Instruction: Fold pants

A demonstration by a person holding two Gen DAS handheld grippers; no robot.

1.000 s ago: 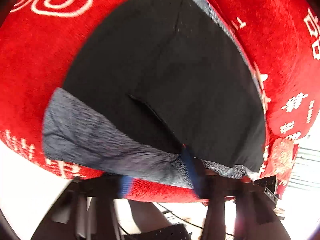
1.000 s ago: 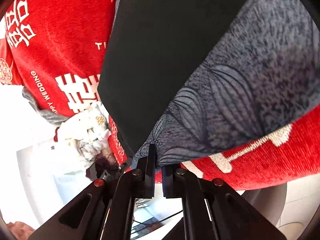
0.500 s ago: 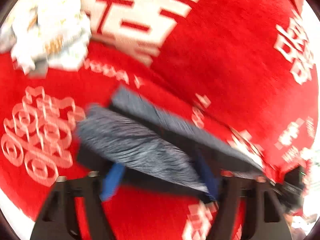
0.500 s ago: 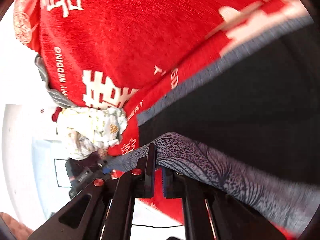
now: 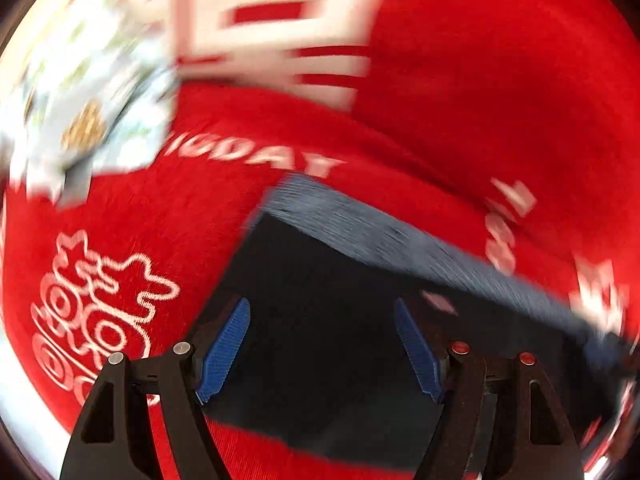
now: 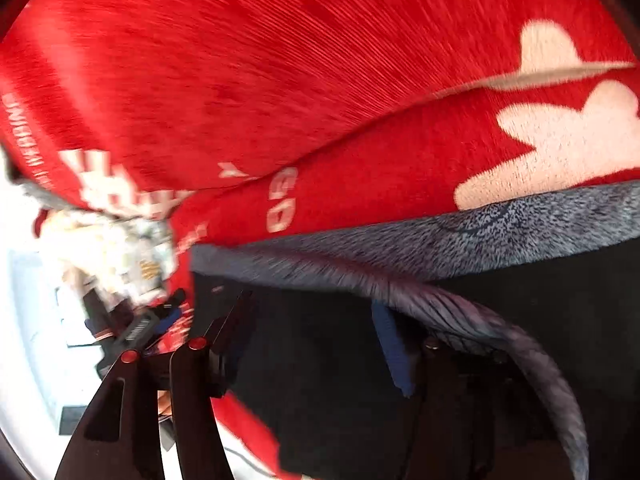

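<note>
The black pants (image 5: pixel 320 280) with a grey fuzzy lining (image 5: pixel 380 236) lie folded on a red blanket (image 5: pixel 460 100). My left gripper (image 5: pixel 322 344) is open, its blue-padded fingers apart just above the black cloth, holding nothing. In the right wrist view the pants (image 6: pixel 560 300) show black with the grey lining edge (image 6: pixel 480 236) along the far side. My right gripper (image 6: pixel 316 340) is open over the black cloth; a grey fold drapes past its right finger. Both views are motion-blurred.
The red blanket (image 6: pixel 280 80) has white printed characters and letters. A white patterned crumpled cloth (image 5: pixel 80 92) lies at the far left, also in the right wrist view (image 6: pixel 120 256). The blanket's edge and a bright floor show at lower left (image 6: pixel 32 340).
Both grippers carried the waistband over onto the pants, then opened and let go. The pants now lie folded, and both cameras tilted down toward the blanket.
</note>
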